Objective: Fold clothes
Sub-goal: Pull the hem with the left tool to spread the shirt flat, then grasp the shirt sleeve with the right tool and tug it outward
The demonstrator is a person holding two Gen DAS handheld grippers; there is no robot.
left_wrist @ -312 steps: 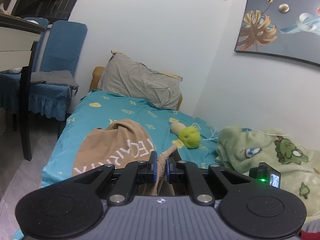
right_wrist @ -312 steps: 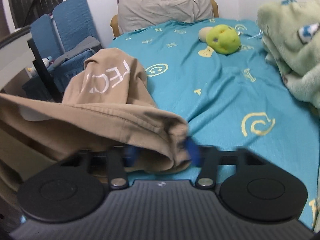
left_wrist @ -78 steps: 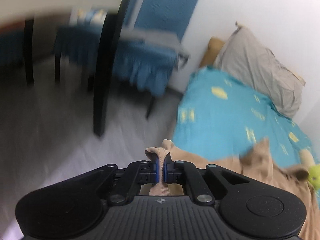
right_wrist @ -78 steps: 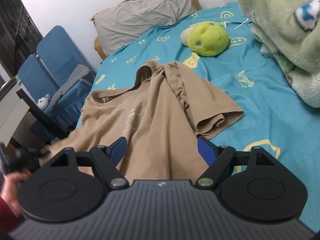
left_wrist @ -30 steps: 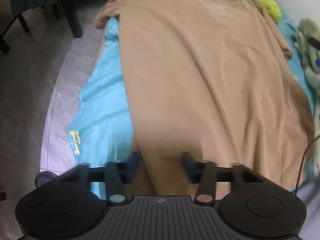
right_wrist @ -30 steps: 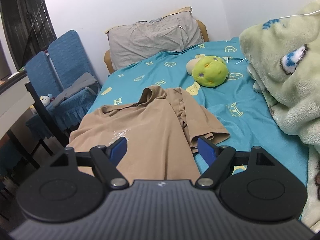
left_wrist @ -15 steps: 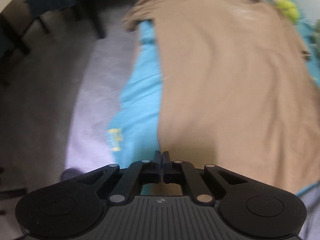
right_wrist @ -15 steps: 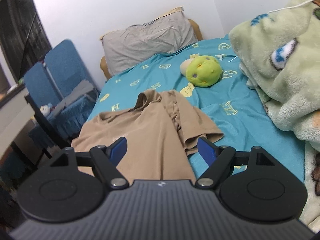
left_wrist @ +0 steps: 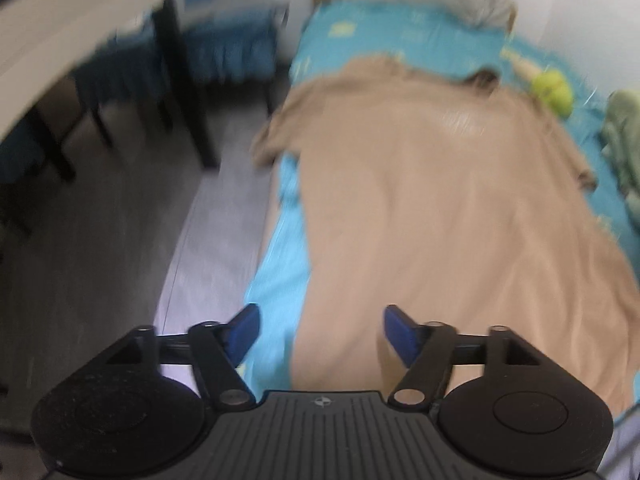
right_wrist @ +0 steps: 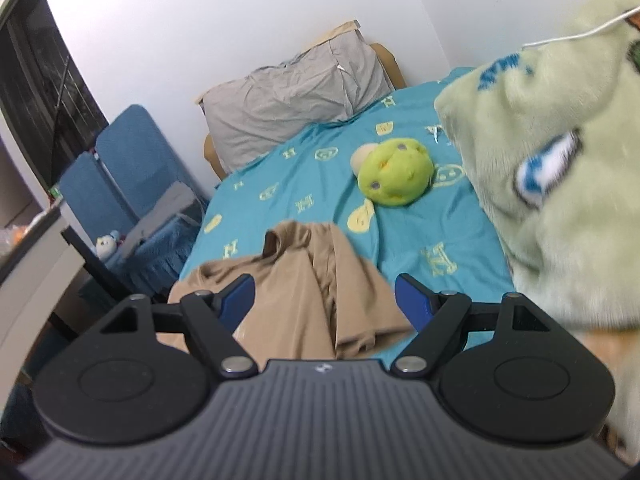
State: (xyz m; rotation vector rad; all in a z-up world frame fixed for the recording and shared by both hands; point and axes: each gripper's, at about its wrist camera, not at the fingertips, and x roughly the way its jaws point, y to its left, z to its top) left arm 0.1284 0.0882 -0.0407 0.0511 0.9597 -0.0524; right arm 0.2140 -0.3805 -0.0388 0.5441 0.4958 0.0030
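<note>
Now that the left gripper (left_wrist: 320,330) has opened wide again after being closed half a second ago, it holds nothing, so the tan shirt (left_wrist: 440,208) lies spread flat on the bed (left_wrist: 276,292), ready for folding. The shirt's hem is just under and ahead of the left gripper. The right gripper (right_wrist: 326,300) is also wide open and empty, with the shirt's bunched sleeve just ahead of it.

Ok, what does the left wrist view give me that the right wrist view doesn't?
Left wrist only: the tan t-shirt spread full length, one sleeve over the bed edge, plus the grey floor and the open left claw.
Right wrist only: the fluffy pale-green blanket close by, a small white toy on the blue chair, and the open right claw.
Both: shirt, teal patterned bedsheet, grey pillow, yellow-green plush toy.
</note>
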